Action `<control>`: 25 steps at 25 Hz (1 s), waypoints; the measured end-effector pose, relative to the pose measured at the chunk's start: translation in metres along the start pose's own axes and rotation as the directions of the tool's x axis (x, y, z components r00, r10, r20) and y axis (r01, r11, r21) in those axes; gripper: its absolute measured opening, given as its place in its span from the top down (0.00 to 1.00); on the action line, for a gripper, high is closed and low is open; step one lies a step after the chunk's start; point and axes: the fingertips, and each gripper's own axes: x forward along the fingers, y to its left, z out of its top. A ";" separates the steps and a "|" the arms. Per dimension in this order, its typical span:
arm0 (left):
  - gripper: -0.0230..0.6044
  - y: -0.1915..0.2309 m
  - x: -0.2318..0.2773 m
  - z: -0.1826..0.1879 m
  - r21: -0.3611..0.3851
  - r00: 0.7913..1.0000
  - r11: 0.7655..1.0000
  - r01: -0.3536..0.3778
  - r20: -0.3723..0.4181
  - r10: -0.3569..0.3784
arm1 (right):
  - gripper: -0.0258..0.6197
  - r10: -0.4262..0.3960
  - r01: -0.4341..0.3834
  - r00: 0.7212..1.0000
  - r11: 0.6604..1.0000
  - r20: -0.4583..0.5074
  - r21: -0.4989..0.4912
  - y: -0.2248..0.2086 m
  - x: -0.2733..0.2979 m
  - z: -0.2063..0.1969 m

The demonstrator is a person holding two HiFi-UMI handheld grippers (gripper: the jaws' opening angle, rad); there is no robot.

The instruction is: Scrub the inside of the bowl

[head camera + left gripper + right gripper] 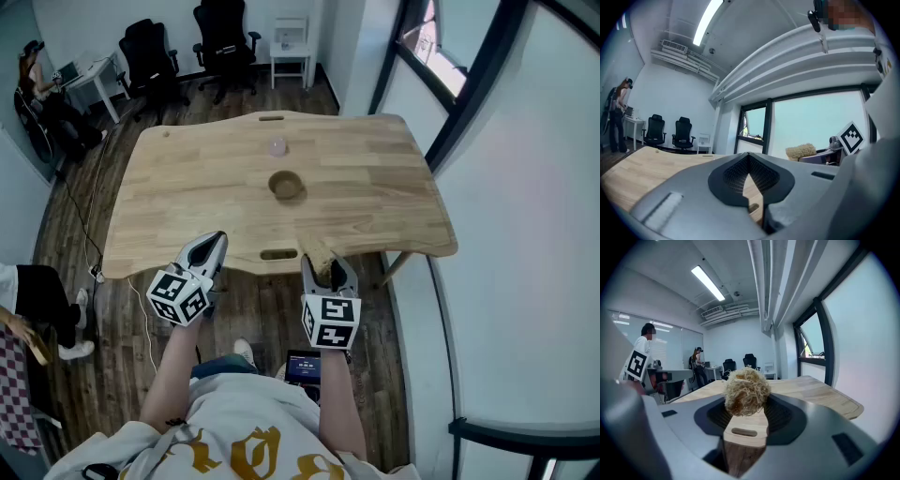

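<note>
Closest in the head view, the person's forearms reach forward, each hand carrying a gripper short of the table's near edge; the left gripper has its jaws pressed together with nothing between them, only a thin slit of wood showing through in the left gripper view; the right gripper pinches the wooden handle of a brush; the brush's long axis runs along the jaws and away from the person, its tangled pale fibre head pointing forward over the near edge of the wooden table, leaning a little to the left; further out, near the table's middle, the bowl sits upright, well apart from the brush; just past it lies a small clear object, too blurred to name; beyond the table, two black office chairs stand on the dark plank floor.
</note>
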 end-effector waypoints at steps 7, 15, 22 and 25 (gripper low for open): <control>0.96 -0.005 -0.004 -0.003 0.001 1.000 1.000 -0.006 -0.004 0.006 | 0.66 0.000 0.000 1.000 1.000 0.000 0.011 -0.002 -0.006 -0.007; 0.96 -0.016 -0.008 0.000 -0.008 1.000 1.000 -0.003 0.007 0.003 | 0.66 0.053 -0.062 0.991 0.995 0.121 0.074 -0.001 -0.028 0.011; 0.96 -0.015 0.003 -0.009 -0.046 1.000 0.999 0.010 -0.009 -0.010 | 0.66 0.031 -0.033 0.998 0.999 0.059 0.041 -0.014 -0.018 -0.005; 0.96 -0.009 0.017 -0.008 -0.076 1.000 0.997 0.027 0.006 -0.026 | 0.66 0.017 -0.020 0.999 0.998 0.050 0.054 -0.024 -0.004 -0.007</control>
